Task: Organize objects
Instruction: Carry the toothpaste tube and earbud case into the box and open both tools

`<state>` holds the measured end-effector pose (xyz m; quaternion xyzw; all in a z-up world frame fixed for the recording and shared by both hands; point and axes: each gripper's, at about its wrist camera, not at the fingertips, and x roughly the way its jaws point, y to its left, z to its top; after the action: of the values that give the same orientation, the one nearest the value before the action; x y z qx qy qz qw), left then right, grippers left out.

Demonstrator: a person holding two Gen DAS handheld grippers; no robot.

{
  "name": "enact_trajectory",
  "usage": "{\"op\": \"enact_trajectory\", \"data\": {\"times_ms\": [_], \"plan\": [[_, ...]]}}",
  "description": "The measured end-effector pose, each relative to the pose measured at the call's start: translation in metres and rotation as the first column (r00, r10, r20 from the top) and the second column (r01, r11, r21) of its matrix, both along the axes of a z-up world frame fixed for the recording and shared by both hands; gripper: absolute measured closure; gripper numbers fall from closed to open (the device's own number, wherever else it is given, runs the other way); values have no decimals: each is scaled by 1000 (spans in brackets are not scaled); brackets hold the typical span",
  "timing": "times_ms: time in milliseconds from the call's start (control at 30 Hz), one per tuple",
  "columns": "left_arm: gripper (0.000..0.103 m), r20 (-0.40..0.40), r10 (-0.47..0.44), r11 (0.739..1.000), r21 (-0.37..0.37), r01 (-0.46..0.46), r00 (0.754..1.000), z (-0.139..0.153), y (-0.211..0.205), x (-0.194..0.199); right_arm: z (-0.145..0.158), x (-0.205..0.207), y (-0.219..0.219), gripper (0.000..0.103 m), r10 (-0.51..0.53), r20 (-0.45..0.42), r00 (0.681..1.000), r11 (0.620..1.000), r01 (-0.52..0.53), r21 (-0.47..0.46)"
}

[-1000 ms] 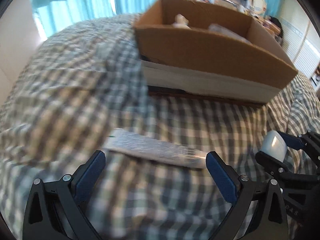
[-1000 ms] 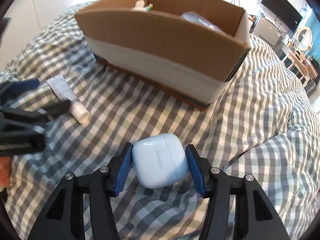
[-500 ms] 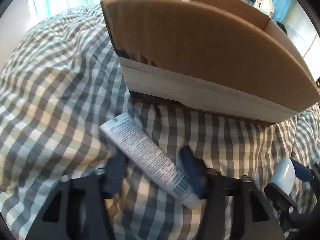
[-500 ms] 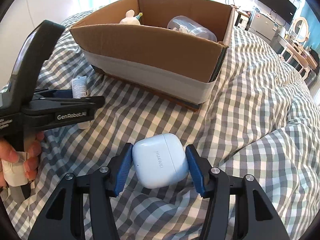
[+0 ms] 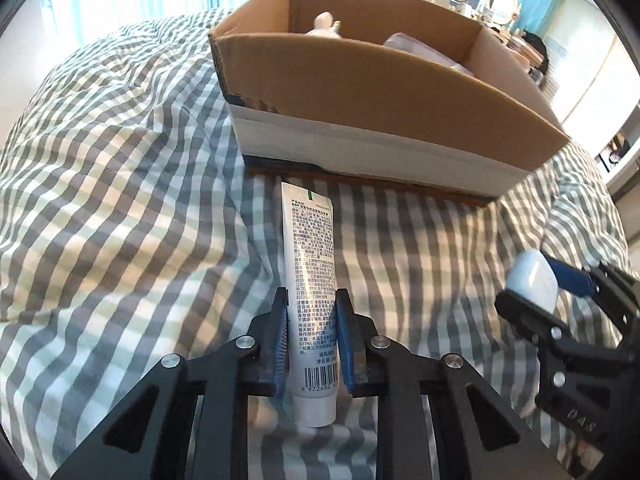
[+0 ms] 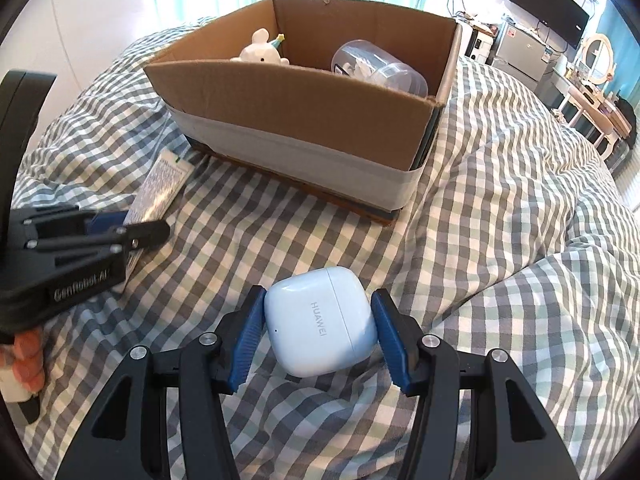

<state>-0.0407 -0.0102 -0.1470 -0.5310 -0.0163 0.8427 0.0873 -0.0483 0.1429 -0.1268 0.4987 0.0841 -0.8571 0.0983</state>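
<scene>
Right wrist: box point(image 6: 304, 120) beyond earbud case point(image 6: 320, 320).

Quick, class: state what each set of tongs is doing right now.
Left tongs: closed on the tube.
Right tongs: closed on the earbud case.

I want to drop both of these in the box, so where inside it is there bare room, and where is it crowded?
Inside the cardboard box, the plush toy fills the far-left corner and the clear plastic container lies at the right. Between them, bare back wall shows; the floor there is hidden by the near wall. Likeliest room for the tube and the earbud case is that middle gap.
</scene>
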Motion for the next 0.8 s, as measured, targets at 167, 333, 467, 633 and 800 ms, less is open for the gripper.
{"op": "enact_trajectory", "data": {"times_ms": [167, 333, 467, 633, 800], "plan": [[81, -32, -28, 999, -22, 27, 999, 10, -3, 41, 19, 7, -2, 49, -4, -34, 999, 1000, 4, -1], [81, -72, -48, 998, -38, 46, 996, 26, 1, 61, 36, 17, -4, 49, -11, -65, 998, 1000, 11, -5], [81, -111, -59, 997, -53, 53, 992, 40, -11, 68, 50, 25, -10, 49, -17, -88, 996, 1000, 16, -10], [81, -161, -62, 997, -56, 54, 985, 77, -4, 29, 79, 35, -18, 49, -13, -141, 990, 1000, 12, -3], [81, -219, -57, 998, -46, 48, 974, 114, -6, 20, 113, 34, -22, 49, -15, -194, 981, 1000, 11, -22]]}}
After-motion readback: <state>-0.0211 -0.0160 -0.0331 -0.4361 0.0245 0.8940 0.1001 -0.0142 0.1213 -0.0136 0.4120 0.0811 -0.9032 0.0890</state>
